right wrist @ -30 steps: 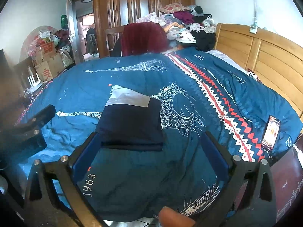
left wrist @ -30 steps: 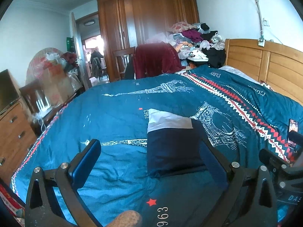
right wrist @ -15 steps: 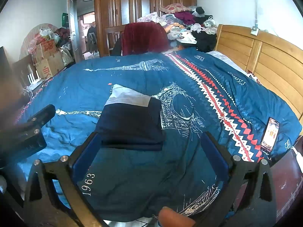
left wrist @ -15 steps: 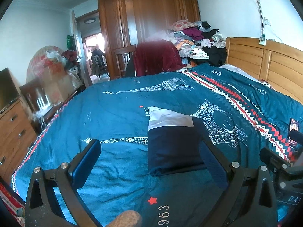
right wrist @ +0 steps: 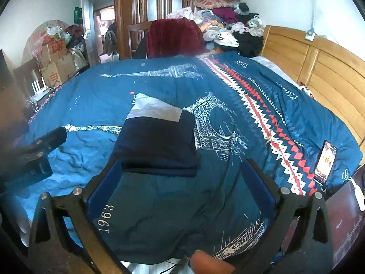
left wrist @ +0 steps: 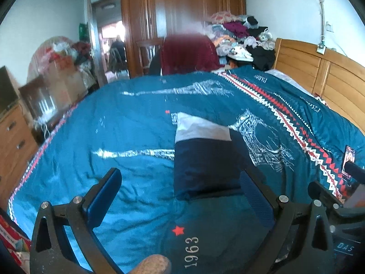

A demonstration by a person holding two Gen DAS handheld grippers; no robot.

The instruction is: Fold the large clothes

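Folded navy-and-white garment [left wrist: 205,159] lies mid-quilt [left wrist: 127,123] | left gripper [left wrist: 180,196], right gripper [right wrist: 180,182] both wide apart, empty, near edge | I'd judge folding done; withdraw level, avoid snagging its near hem.

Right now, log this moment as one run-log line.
left gripper: open, empty | right gripper: open, empty | folded garment: on bedspread

Folded garment [right wrist: 157,141]: on the bedspread [right wrist: 228,86], mid-bed, nearer its foot-side edge.
Phone [right wrist: 325,162]: on the bed's right edge, near the headboard [right wrist: 319,68].
Chair [right wrist: 173,37]: behind the bed's far edge.
Clothes pile [right wrist: 228,22]: right of the chair.
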